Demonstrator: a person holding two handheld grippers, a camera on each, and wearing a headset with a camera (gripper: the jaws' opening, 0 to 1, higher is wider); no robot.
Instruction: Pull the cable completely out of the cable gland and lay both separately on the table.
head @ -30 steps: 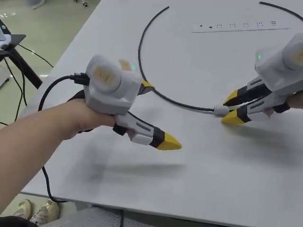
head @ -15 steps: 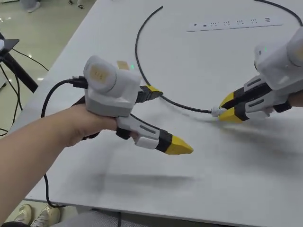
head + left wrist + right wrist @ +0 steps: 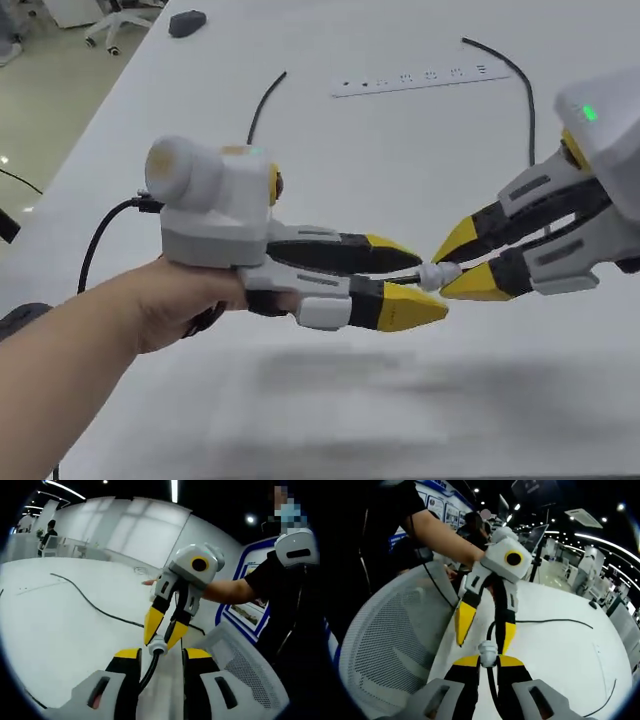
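My right gripper (image 3: 443, 275) is shut on the small white cable gland (image 3: 432, 275) and holds it above the white table (image 3: 330, 150). The black cable (image 3: 528, 110) runs from the gland back over the table. A short stretch of it also leads between the jaws of my left gripper (image 3: 420, 279), which is open around it, tips just short of the gland. In the left gripper view the gland (image 3: 157, 644) sits between the right gripper's yellow tips (image 3: 161, 634), cable (image 3: 149, 670) between my own jaws. In the right gripper view the gland (image 3: 489, 653) is at my jaw tips.
A white power strip (image 3: 420, 78) lies at the far side of the table, with a dark object (image 3: 187, 22) near the far left corner. A white mesh chair (image 3: 385, 645) stands by the table's near edge. The left gripper's own black lead (image 3: 100, 250) hangs off the left edge.
Both grippers have risen off the table and the gland has come up with the right one. The left gripper has moved right, bringing its jaws around the cable beside the gland.
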